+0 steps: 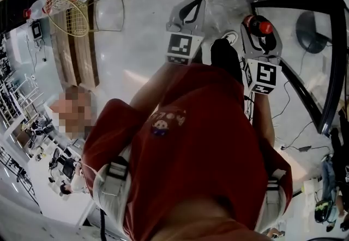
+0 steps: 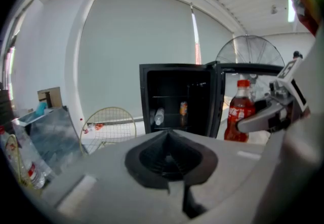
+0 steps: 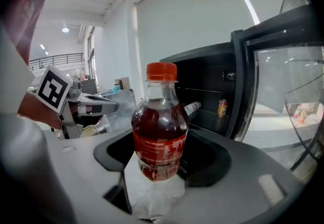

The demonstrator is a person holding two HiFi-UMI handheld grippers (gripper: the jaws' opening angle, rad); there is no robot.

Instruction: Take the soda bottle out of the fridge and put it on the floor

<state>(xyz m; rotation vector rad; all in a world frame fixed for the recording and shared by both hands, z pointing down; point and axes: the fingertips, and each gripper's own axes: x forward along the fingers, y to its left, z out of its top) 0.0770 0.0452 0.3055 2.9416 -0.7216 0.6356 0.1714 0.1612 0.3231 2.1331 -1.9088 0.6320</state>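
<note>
The soda bottle point(image 3: 159, 132), with dark cola, a red cap and a red label, stands upright between the jaws of my right gripper point(image 3: 161, 167), which is shut on it. It is held in front of the open black fridge point(image 3: 212, 91), outside it. The left gripper view shows the same bottle point(image 2: 240, 111) at the right, beside the fridge point(image 2: 174, 97). My left gripper point(image 2: 172, 164) is shut and holds nothing. In the head view both grippers hang above the pale floor, left point(image 1: 186, 15) and right point(image 1: 259, 37), and the bottle's red cap point(image 1: 264, 27) shows.
The fridge door point(image 3: 283, 73) stands open at the right. A can point(image 2: 183, 108) and a lying clear bottle point(image 2: 159, 116) remain on the fridge shelf. A badminton racket point(image 2: 109, 125) leans left of the fridge. A fan point(image 2: 250, 53) stands behind. Cables point(image 1: 294, 144) run over the floor.
</note>
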